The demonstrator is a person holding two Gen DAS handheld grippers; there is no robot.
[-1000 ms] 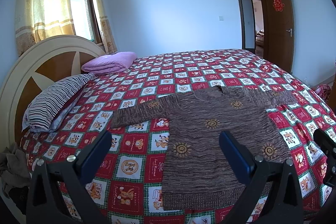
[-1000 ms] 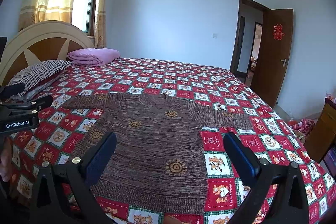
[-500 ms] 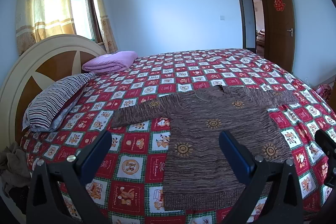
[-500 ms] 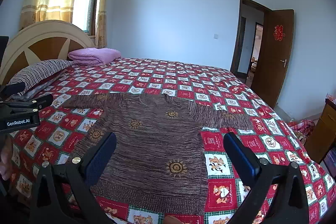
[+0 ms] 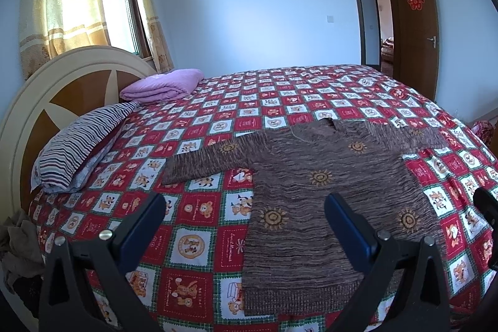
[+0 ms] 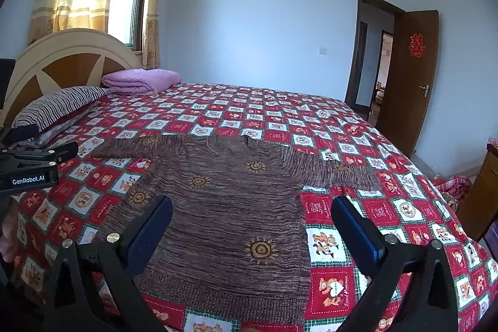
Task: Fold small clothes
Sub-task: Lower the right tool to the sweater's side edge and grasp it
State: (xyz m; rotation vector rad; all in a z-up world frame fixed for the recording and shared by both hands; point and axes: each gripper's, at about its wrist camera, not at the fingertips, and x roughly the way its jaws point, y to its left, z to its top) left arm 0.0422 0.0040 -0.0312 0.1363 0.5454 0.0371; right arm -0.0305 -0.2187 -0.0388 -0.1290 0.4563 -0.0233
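Note:
A brown knitted sweater with sun motifs lies flat on the bed, sleeves spread to both sides, hem toward me. In the right wrist view the same sweater fills the middle. My left gripper hovers open above the sweater's lower left part, nothing between its blue pads. My right gripper hangs open over the sweater's lower right half, also empty. The left gripper's body shows at the left edge of the right wrist view.
The bed carries a red, white and green checked quilt. A striped pillow and a folded purple blanket lie by the round headboard. An open brown door stands at the right. Crumpled cloth lies beside the bed.
Both views have shifted very slightly; the sweater has not moved and both grippers stay open and empty.

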